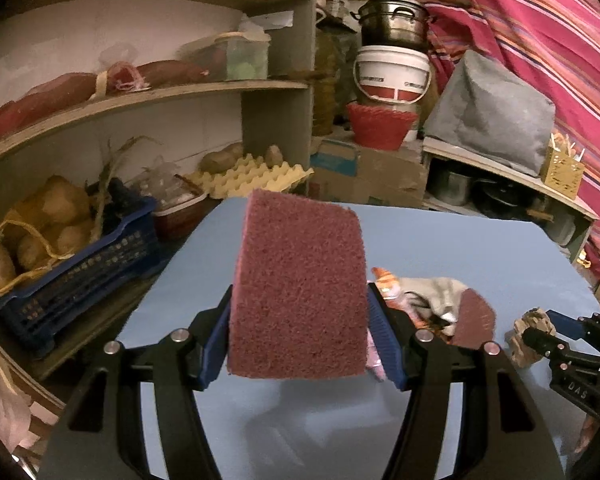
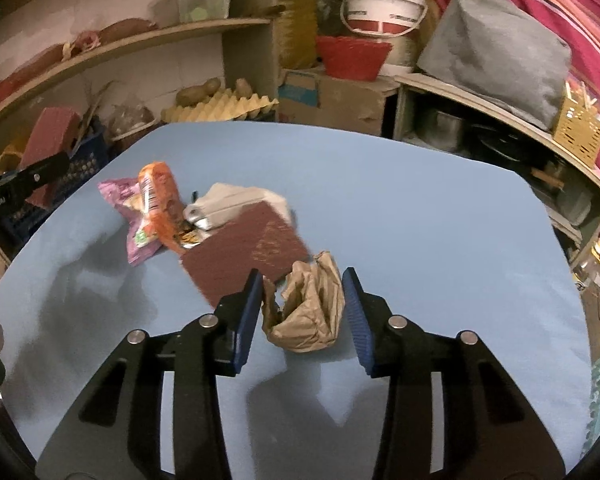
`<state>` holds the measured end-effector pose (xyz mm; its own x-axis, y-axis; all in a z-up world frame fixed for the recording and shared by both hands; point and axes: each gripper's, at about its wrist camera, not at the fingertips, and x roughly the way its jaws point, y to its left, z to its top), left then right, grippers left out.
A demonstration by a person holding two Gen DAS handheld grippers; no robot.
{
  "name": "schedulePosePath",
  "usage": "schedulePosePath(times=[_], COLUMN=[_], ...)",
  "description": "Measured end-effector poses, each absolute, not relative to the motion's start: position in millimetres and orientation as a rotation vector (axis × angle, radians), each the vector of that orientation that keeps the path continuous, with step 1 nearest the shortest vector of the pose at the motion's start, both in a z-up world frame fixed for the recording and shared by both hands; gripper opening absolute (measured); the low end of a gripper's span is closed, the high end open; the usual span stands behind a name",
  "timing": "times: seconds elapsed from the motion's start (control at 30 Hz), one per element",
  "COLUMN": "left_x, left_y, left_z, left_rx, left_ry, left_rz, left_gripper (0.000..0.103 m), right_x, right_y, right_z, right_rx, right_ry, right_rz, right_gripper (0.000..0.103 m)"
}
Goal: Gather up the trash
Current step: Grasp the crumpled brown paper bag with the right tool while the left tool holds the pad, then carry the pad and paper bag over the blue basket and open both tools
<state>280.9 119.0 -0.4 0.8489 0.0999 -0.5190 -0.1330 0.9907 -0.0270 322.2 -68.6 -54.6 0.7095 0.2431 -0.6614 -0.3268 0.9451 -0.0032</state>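
gripping a maroon scouring pad [image 1: 298, 292], the left gripper [image 1: 300, 332] holds it upright above the blue table [image 1: 460, 248], both blue pads pressed against its side edges. a second maroon scouring pad [image 2: 246, 254] lies flat on the table, so there are two of these. the right gripper [image 2: 302, 312] has one crumpled brown paper ball [image 2: 310, 312] between its jaws; the left pad touches the paper and the right pad sits right at its edge, but whether they actually squeeze it i cannot tell. the paper ball sits just beside the flat pad's near corner.

further back on the table lies a small heap: one orange wrapper [image 2: 160, 196], one pink wrapper [image 2: 134, 220] beneath it, and one crumpled whitish cloth [image 2: 228, 202] touching the flat pad's far edge.

beyond the table, a dark blue crate [image 1: 76, 280] on the lower shelf holds a mesh bag of potatoes [image 1: 40, 232] and some dried stalks. yellow egg trays [image 1: 256, 176] sit beside it with two potatoes at their back. a red basket [image 1: 380, 126] stands on a cardboard box [image 1: 372, 176], a white bucket [image 1: 392, 76] above it and a metal pot [image 1: 394, 20] on top.
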Motion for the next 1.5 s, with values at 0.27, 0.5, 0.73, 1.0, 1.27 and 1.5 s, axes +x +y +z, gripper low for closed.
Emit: schedulePosePath(times=[0.27, 0.5, 0.73, 1.0, 1.27, 1.5], left_x=[286, 285, 274, 262, 248, 234], left_y=[72, 27, -12, -68, -126, -185], left_z=[2, -3, 4, 17, 31, 36], left_rx=[-0.030, -0.002, 0.042, 0.051, 0.057, 0.072], left_ry=[0.534, 0.553, 0.547, 0.525, 0.507, 0.501], left_rz=[0.067, 0.001, -0.013, -0.071, -0.145, -0.215], left_gripper=[0.062, 0.062, 0.062, 0.062, 0.062, 0.062], right_x=[312, 294, 273, 244, 208, 179], right_y=[-126, -175, -226, -296, -371, -419], right_z=[-40, -30, -10, -2, -6, -11], right_rx=[-0.085, -0.065, -0.013, 0.032, 0.076, 0.115], right_ry=[0.676, 0.634, 0.577, 0.548, 0.543, 0.534], right_rz=[0.238, 0.176, 0.132, 0.038, -0.074, -0.133], right_gripper=[0.041, 0.041, 0.041, 0.041, 0.041, 0.041])
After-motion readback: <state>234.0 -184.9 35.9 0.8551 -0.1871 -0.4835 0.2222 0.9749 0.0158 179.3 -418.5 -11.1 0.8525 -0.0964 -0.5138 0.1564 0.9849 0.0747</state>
